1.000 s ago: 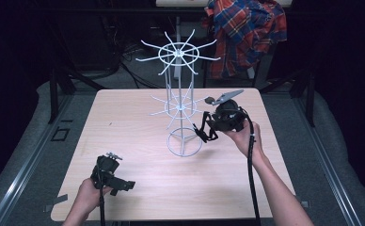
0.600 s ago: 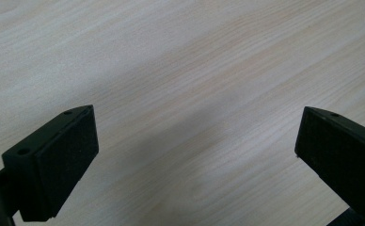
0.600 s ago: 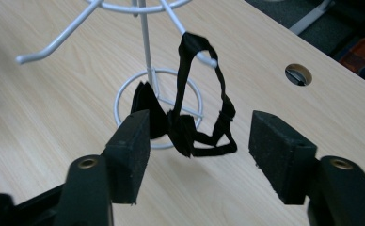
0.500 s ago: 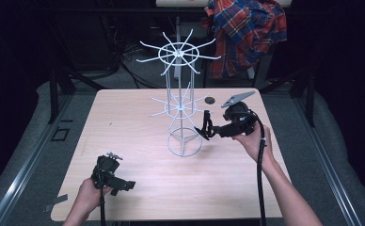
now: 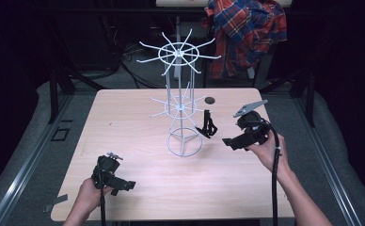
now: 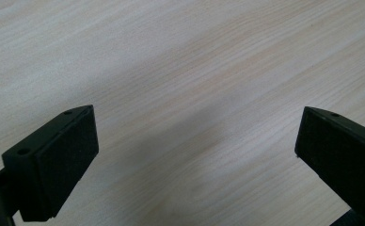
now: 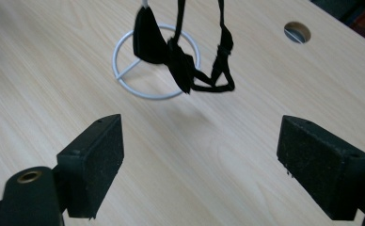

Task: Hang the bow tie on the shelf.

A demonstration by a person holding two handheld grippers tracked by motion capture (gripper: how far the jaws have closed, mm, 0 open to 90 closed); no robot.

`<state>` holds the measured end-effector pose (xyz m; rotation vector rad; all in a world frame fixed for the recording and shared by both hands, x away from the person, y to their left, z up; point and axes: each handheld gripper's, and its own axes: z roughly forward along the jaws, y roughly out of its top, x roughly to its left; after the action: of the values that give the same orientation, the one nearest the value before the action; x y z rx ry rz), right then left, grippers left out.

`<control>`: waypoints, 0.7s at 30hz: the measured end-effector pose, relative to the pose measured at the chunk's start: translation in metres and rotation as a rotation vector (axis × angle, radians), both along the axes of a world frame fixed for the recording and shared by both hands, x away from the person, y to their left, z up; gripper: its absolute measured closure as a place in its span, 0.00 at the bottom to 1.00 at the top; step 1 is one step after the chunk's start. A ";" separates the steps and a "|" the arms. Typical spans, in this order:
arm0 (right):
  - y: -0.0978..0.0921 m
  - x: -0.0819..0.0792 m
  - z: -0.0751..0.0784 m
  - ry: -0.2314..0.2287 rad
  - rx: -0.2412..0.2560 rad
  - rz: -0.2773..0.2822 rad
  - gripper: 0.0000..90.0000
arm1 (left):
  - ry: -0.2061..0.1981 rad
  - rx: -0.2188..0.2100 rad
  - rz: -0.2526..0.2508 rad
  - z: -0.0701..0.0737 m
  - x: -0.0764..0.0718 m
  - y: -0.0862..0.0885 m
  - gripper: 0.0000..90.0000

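Note:
A white wire display rack (image 5: 180,101) stands at the middle of the wooden table (image 5: 124,122), with two tiers of spokes and a ring base (image 7: 158,66). A black bow tie with its strap (image 5: 207,125) (image 7: 180,56) hangs from a lower spoke on the rack's right side. My right gripper (image 5: 228,141) (image 7: 199,160) is held just right of the bow tie, open, with nothing between its jaws. Near the table's front left edge my left gripper (image 5: 126,186) (image 6: 194,155) rests low over bare wood, open and empty.
A small round hole (image 5: 210,100) (image 7: 297,31) is in the table behind the rack. A plaid shirt (image 5: 246,33) hangs beyond the table's far edge. Dark frame posts (image 5: 53,89) stand at both sides.
My right gripper has let go of the bow tie, opened and drawn back to the right. The bow tie now hangs on the rack's lower spoke. The left gripper has not moved.

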<state>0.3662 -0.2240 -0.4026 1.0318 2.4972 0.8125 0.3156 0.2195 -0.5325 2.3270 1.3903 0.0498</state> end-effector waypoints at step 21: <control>-0.037 -0.031 -0.034 0.090 -0.073 -0.049 0.07 | 0.001 0.009 -0.004 0.000 0.000 -0.001 0.00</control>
<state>0.3347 -0.2614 -0.4367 1.1231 2.5450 0.6700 0.3158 0.2185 -0.5324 2.3373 1.3890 0.0540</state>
